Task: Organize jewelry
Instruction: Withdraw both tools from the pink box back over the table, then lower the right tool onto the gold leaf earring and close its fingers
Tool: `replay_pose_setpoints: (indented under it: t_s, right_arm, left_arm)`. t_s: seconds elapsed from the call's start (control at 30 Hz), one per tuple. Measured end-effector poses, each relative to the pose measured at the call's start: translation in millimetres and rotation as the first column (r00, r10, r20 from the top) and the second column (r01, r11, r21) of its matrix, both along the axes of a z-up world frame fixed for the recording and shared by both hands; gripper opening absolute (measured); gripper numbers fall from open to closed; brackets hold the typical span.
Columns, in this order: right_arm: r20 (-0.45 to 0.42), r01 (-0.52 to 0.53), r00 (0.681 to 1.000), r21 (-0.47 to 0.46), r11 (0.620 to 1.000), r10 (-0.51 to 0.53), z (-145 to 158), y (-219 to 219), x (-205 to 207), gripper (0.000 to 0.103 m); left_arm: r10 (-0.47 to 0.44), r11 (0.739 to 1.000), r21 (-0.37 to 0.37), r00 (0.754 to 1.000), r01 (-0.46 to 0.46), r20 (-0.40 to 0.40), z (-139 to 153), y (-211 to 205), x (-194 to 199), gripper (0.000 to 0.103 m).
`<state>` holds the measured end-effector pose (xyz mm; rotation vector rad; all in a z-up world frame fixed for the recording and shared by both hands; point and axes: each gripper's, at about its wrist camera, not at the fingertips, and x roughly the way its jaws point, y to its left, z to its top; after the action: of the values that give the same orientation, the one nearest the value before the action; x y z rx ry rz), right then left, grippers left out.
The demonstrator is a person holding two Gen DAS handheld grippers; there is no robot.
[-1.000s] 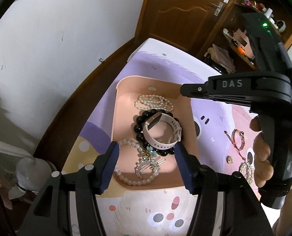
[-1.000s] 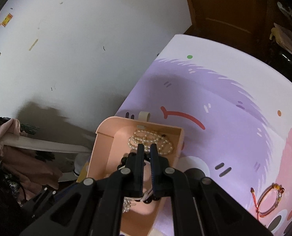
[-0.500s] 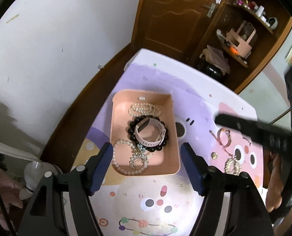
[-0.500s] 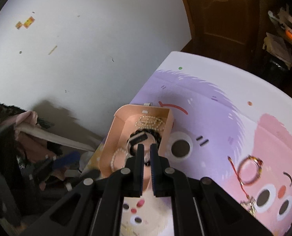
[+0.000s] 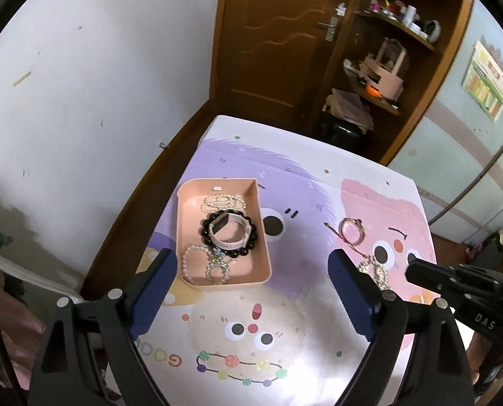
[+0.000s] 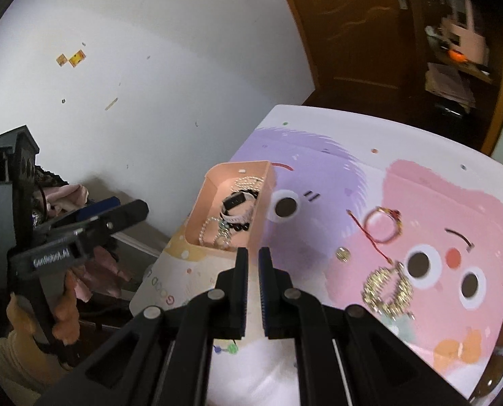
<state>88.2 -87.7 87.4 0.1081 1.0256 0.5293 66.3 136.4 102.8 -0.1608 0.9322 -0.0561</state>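
My tray (image 5: pixel 266 264) holds pearls, beads and a watch (image 5: pixel 231 233). A red bracelet (image 6: pixel 385 225), gold chain (image 6: pixel 386 287) and coin wait on the mat. Left gripper (image 5: pixel 253 291) gapes; right gripper (image 6: pixel 253 291) nearly closed, empty.

Pink tray (image 5: pixel 265 237) holds bracelets; gold bracelet (image 6: pixel 386 287) on mat.

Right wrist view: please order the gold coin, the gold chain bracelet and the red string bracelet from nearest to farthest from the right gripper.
From the right gripper:
1. Gold coin, just to its right on the mat.
2. Gold chain bracelet, farther right, lower.
3. Red string bracelet, right and farther up the mat.
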Motion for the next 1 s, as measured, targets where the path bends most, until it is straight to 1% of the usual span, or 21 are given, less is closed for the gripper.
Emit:
replay_pose_setpoints:
  t_s: [0.07,0.2,0.37,0.5,0.6,0.73,0.87,1.0]
  right_arm:
    - [0.006,0.023,1.0,-0.006,1.0,-0.023,-2.9,-12.2,-8.2,0.007]
    - [0.004,0.084,0.996,-0.029,0.996,-0.084,-15.0,-42.2,-25.4,0.021]
    - [-0.004,0.141,0.99,-0.106,0.984,-0.142,-38.9,-70.2,-41.1,0.022]
    - [-0.047,0.185,0.98,-0.121,0.975,-0.191,-61.8,-91.3,-44.3,0.022]
    - [-0.07,0.214,0.972,-0.112,0.97,-0.223,-75.5,-105.2,-44.7,0.022]
    - [-0.081,0.241,0.965,-0.112,0.964,-0.251,-88.1,-113.5,-42.0,0.022]
    - [-0.089,0.258,0.959,-0.123,0.958,-0.269,-100.8,-118.0,-36.6,0.022]
    - [-0.109,0.274,0.951,-0.127,0.953,-0.288,-114.6,-123.2,-27.3,0.022]
  left_arm:
    - [-0.012,1.0,0.008,1.0,0.012,0.001,2.5,-6.7,-2.3,0.091]
    - [-0.044,0.999,0.02,0.999,0.044,0.0,2.9,-19.9,-6.3,0.091]
    - [-0.097,0.993,0.068,0.995,0.098,-0.011,-8.0,-44.1,-2.9,0.092]
    - [-0.137,0.986,0.088,0.99,0.14,-0.037,-22.3,-62.5,4.0,0.092]
    - [-0.163,0.981,0.096,0.985,0.168,-0.057,-36.2,-75.5,11.2,0.092]
    - [-0.205,0.968,0.127,0.975,0.214,-0.085,-58.8,-95.8,22.0,0.092]
    - [-0.25,0.952,0.147,0.959,0.268,-0.131,-86.5,-117.9,35.0,0.092]
    - [-0.289,0.935,0.165,0.944,0.314,-0.159,-113.3,-140.2,47.1,0.092]
